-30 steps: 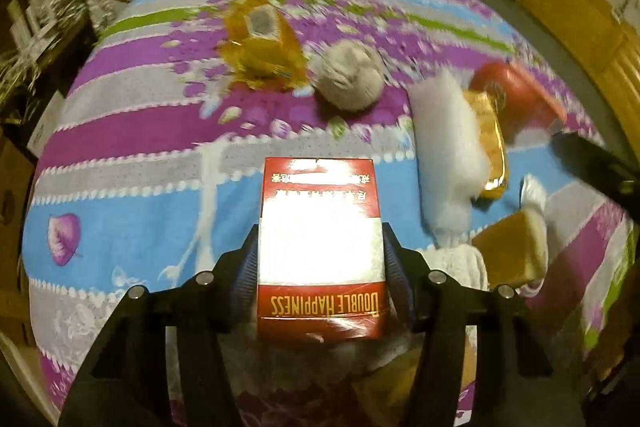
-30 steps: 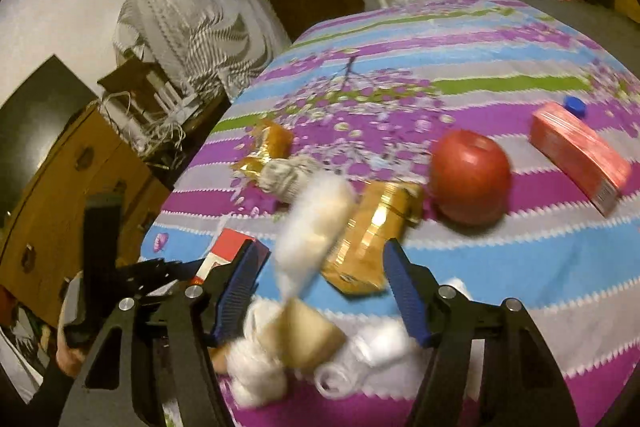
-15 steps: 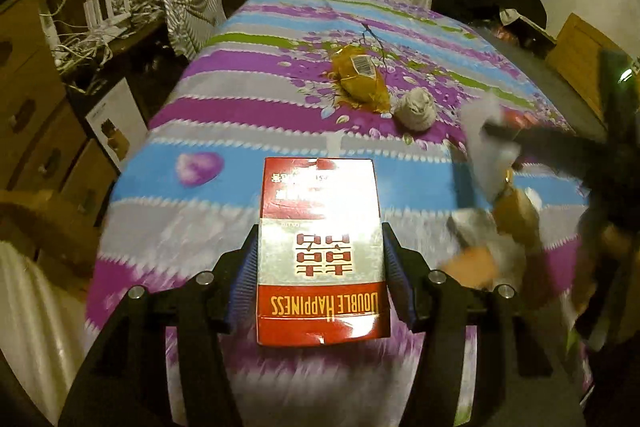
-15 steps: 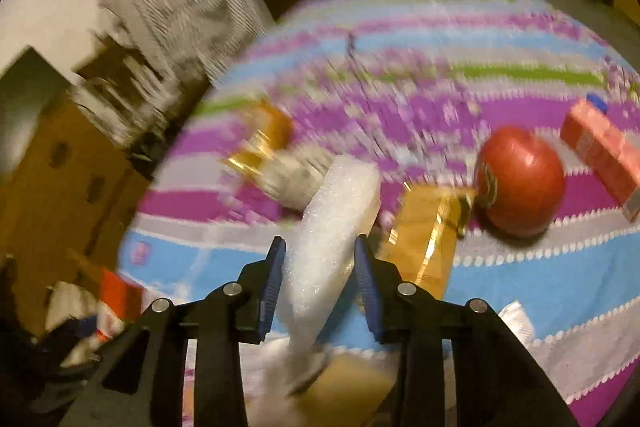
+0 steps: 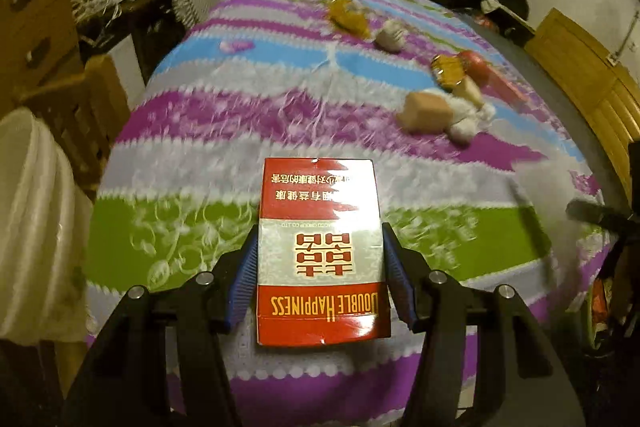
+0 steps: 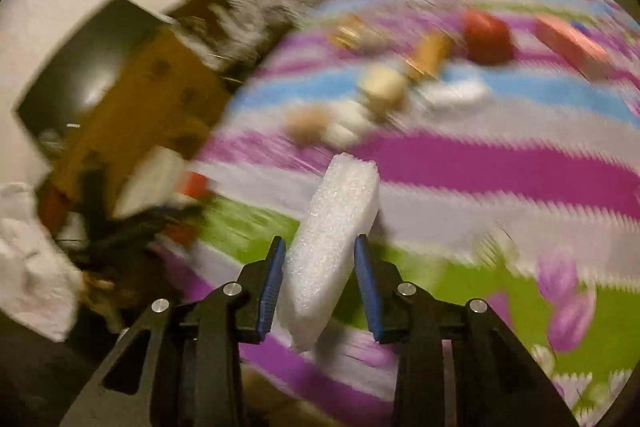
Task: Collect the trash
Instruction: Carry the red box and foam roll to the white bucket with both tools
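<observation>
My left gripper (image 5: 320, 267) is shut on a red and silver "Double Happiness" cigarette box (image 5: 320, 251), held above the near edge of the striped tablecloth (image 5: 224, 131). My right gripper (image 6: 320, 275) is shut on a white foam block (image 6: 332, 247), held over the near part of the cloth; that view is blurred. More trash lies farther back: a gold wrapper (image 5: 348, 15), a grey paper ball (image 5: 390, 35), a gold packet (image 5: 448, 71), tan pieces and white wads (image 5: 428, 111). The right gripper shows as a blur at the right edge of the left wrist view (image 5: 592, 215).
A white-lined bin (image 5: 36, 219) stands at the left, beside a wooden chair (image 5: 80, 103). A red apple (image 6: 486, 37) and a pink box (image 6: 568, 45) lie on the far right of the cloth. Cluttered furniture lines the left; a wooden cabinet (image 5: 588, 75) stands right.
Both grippers have pulled back toward the near edge of the table, each keeping its load. The right gripper closed on the foam block and lifted it from the pile.
</observation>
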Demonstrator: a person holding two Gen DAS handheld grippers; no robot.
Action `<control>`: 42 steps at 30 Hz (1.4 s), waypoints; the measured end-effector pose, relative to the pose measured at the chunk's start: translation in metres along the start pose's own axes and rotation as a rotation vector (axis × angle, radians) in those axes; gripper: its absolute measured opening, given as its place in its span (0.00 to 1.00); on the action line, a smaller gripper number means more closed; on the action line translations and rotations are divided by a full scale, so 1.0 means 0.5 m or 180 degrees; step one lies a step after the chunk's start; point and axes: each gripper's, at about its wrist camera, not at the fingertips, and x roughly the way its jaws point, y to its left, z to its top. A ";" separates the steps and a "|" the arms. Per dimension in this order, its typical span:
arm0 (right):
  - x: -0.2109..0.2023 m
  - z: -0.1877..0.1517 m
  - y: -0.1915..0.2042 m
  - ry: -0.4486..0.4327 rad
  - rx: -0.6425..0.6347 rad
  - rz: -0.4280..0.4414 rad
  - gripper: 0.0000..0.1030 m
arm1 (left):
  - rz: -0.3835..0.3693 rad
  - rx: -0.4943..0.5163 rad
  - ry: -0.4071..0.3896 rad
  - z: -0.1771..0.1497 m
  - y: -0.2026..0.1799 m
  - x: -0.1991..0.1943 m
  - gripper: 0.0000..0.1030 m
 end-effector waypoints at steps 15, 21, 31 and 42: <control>0.026 -0.062 0.037 -0.0383 0.0132 -0.0376 0.43 | 0.0498 0.0228 -0.0248 -0.037 -0.046 0.005 0.53; 0.016 -0.065 0.051 -0.0545 0.0099 -0.0414 0.35 | 0.0428 0.0057 -0.0346 -0.044 -0.043 -0.017 0.52; 0.005 -0.063 0.157 -0.0722 -0.0353 -0.0472 0.34 | 0.0855 -0.0006 -0.0606 -0.048 -0.046 -0.076 0.52; 0.030 -0.079 0.228 -0.0659 -0.0665 -0.0455 0.34 | 0.1137 -0.0072 -0.0676 -0.054 -0.024 -0.106 0.52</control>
